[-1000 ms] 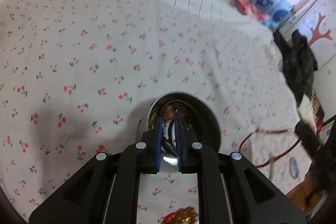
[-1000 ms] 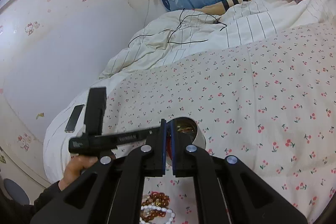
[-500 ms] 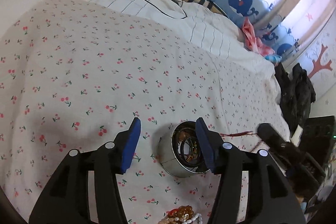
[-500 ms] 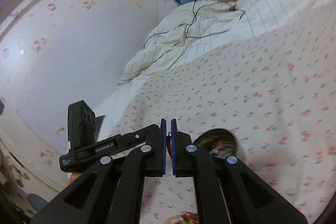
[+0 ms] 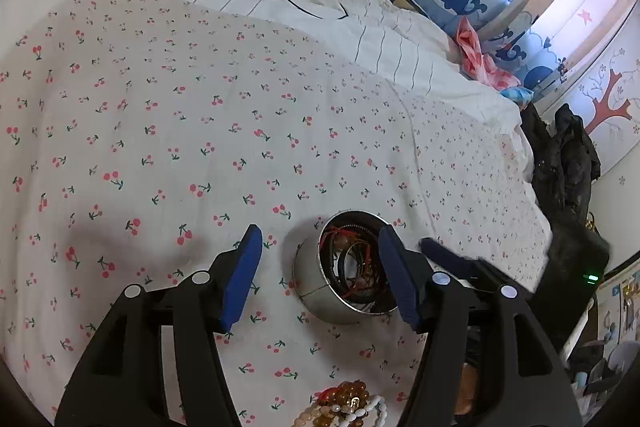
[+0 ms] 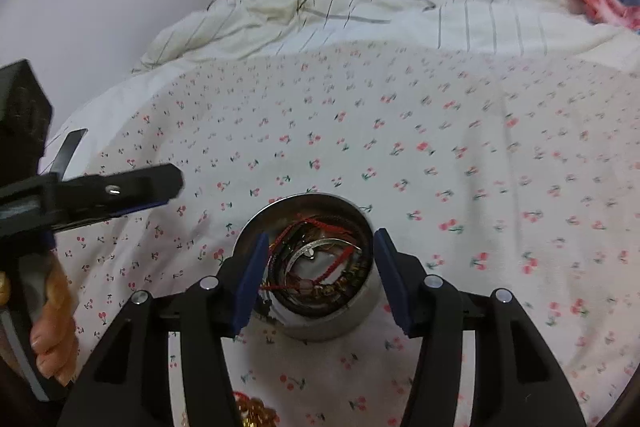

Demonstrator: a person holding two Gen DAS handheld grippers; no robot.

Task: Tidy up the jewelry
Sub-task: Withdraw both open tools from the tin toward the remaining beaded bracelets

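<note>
I held both tongs above the bed (image 5: 168,115). The left tongs (image 5: 320,275) were opening, blue pads wide apart and gripping nothing. The right tongs (image 6: 318,277) were also opening and gripped nothing; the metal tin (image 6: 320,323) stood on the cherry-print sheet, seen between the pads but below them. The tin held bracelets and red cords (image 6: 320,259). A heap of beaded jewelry (image 5: 344,407) lay on the sheet near the bed's front edge, apart from the tin.
</note>
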